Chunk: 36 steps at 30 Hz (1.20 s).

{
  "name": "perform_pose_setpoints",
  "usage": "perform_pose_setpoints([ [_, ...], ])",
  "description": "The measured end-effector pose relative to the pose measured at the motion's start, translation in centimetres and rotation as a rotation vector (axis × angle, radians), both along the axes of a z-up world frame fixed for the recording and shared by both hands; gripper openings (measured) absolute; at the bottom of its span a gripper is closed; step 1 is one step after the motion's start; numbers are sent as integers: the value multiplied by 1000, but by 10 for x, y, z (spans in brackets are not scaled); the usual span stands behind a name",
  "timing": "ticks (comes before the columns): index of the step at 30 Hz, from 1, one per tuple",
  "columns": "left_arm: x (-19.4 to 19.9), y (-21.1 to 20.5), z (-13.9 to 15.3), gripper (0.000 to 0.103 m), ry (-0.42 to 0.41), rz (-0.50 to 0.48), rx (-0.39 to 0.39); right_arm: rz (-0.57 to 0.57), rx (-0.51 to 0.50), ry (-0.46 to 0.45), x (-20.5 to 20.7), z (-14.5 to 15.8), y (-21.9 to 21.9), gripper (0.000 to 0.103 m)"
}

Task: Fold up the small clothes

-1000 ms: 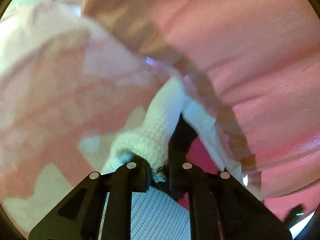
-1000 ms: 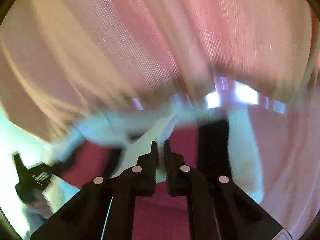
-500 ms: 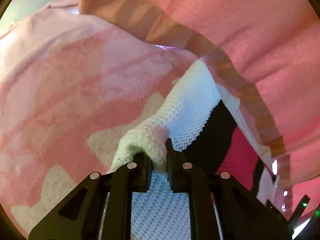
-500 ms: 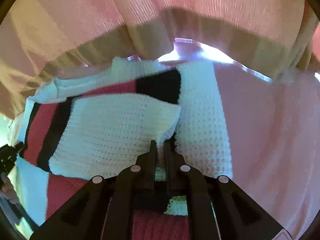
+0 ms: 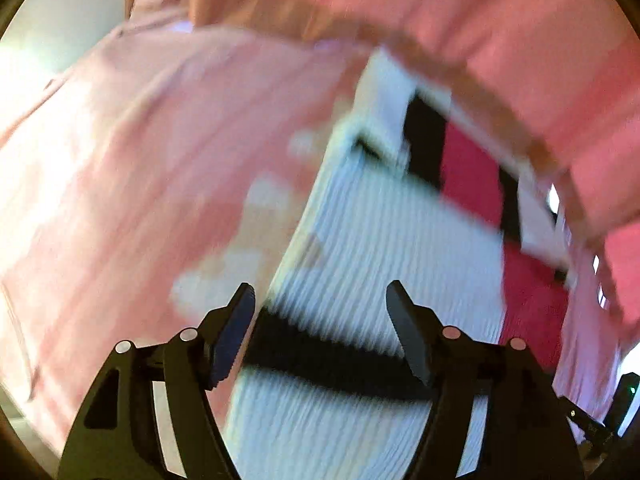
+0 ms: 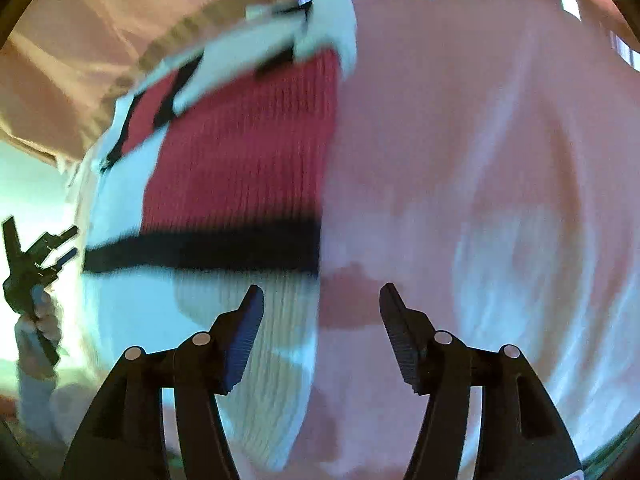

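Surface: a soft pink blanket (image 6: 460, 140) with paler patches covers everything under the garment; whether a bed or a counter lies beneath cannot be told. Pink fabric with a tan band (image 5: 500, 32) hangs across the far side.

Garment: a small knit sweater (image 5: 384, 240) in white, red and black blocks lies flat on the blanket, apparently doubled over on itself, a white panel lying over the red part.

Why it lies so: judging by the flat lie, a fold has just been laid and let go so it can settle.

Left tongs (image 5: 320, 300): jaws opening, nothing pinched; the sweater's white panel and black stripe lie directly below and ahead, between the tips.

Right tongs (image 6: 322, 304): jaws opening, empty; the sweater's right edge runs under the gap, knit toward the left tip, bare blanket toward the right.

Picture quality: both views are motion-blurred.

Far left of right view: the other tongs in a hand (image 6: 38, 320), beside the sweater.
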<state>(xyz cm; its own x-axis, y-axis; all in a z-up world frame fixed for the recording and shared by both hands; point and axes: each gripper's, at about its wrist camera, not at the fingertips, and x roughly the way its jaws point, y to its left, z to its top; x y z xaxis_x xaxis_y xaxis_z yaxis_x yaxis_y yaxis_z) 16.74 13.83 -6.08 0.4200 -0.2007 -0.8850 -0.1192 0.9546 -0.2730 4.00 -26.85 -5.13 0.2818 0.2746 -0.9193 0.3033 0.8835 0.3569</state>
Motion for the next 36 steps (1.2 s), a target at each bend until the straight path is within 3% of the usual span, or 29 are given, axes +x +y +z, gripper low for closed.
perform_pose_setpoints([
  [3, -25, -2, -10, 66, 88, -32, 13, 8, 27, 0, -26, -16, 19, 60],
  [8, -61, -9, -24, 67, 110, -26, 37, 7, -43, -94, -39, -16, 38, 60],
  [10, -67, -12, -26, 66, 65, -20, 60, 21, -82, -118, -37, -14, 45, 39],
  [11, -70, -11, -26, 63, 45, -3, 65, 39, -108, -122, -35, -16, 49, 17],
  [13, -72, -7, -25, 34, 20, 34, 61, 34, -91, -130, -31, -14, 50, 12],
  [14, -73, -5, -24, 10, 14, 33, 30, 26, -81, -139, -30, -11, 48, 10],
  [15, -75, -1, -23, 10, 31, 26, -36, 13, -85, -166, -33, -1, 47, 9],
  [18, -95, 2, -2, 9, 16, 7, -73, 4, -140, -251, -51, 46, 35, 9],
  [22, -143, -14, 28, 9, 13, -117, -112, 11, -223, -234, -88, 83, 25, 8],
  [25, -185, -23, 27, 9, 55, -178, -84, 6, -247, -152, -118, 79, 28, 8],
  [28, -212, -27, 1, 10, 130, -195, -76, 21, -230, -34, -141, 51, 38, 10],
  [30, -220, -27, -8, 13, 156, -187, -75, 63, -281, 44, -146, 38, 46, 5],
  [32, -210, -23, 10, 14, 122, -167, -122, 49, -277, -1, -139, 51, 38, 8],
  [34, -187, -23, 44, 15, 21, -166, -130, -12, -246, -90, -118, 79, 10, 19],
  [35, -175, -24, 65, 25, -50, -169, -114, -29, -243, -137, -105, 90, -5, 36],
  [36, -156, -26, 87, 50, -135, -169, -86, -39, -261, -187, -85, 101, -22, 49],
])
